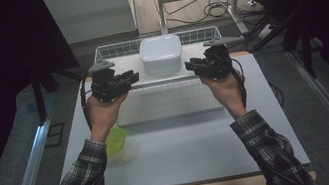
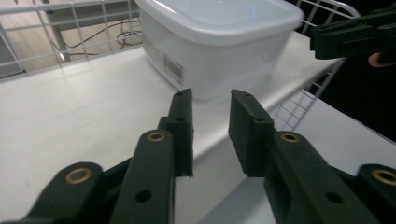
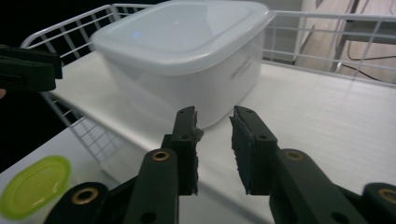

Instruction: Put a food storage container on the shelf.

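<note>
A white lidded tub stands on a white shelf with a wire rim, at the table's far middle. My left gripper hovers just left of the tub and my right gripper just right of it, both pointing inward. Along the left gripper, the jaws stand a little apart with nothing between them, and the tub lies just beyond. The right gripper is likewise open and empty, a short way from the tub. Neither touches it.
A small green lidded container sits on the table by the left forearm, also low left as the green container. The wire rim fences the shelf's back and sides. Floor cables and a metal frame lie beyond.
</note>
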`<state>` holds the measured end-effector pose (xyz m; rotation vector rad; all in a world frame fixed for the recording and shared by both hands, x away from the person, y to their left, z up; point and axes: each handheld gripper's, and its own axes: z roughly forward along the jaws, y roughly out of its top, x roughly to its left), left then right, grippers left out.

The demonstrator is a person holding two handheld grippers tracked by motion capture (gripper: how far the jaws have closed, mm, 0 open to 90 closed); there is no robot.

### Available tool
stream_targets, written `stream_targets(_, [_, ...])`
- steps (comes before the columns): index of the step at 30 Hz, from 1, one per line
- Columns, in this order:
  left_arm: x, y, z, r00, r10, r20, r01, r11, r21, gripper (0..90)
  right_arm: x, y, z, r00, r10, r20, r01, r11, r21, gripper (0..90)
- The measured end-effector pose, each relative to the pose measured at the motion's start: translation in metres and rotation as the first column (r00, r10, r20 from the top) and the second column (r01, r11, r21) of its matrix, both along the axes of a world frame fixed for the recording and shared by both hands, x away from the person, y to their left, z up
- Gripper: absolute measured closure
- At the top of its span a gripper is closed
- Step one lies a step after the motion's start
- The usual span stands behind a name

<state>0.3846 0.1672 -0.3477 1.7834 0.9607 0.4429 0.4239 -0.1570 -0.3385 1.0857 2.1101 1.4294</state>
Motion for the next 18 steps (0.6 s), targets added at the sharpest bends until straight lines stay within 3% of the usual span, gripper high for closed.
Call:
stream_targets(4, [-0.022,0.004,-0.004,0.9995,-0.032,0.002,0.032,0.9994,-0.013,62.8,-0.021,-0.001,-0.003,0.9988,0.045,0.020,-0.045,0.999,-0.006,63.7])
stream_targets(9, [-0.048,0.002,-0.015,0.9971,-0.072,0.027,0.071,0.9973,0.018,53.9,-0.047,-0.003,-0.011,0.9942,0.103,0.031,-0.103,0.995,-0.014,56.8])
stream_targets(18, [-0.080,-0.007,-0.048,0.9934,-0.115,0.009,0.114,0.9925,0.044,44.8,-0.079,-0.012,-0.041,0.9897,0.142,0.019,-0.141,0.989,-0.052,46.1])
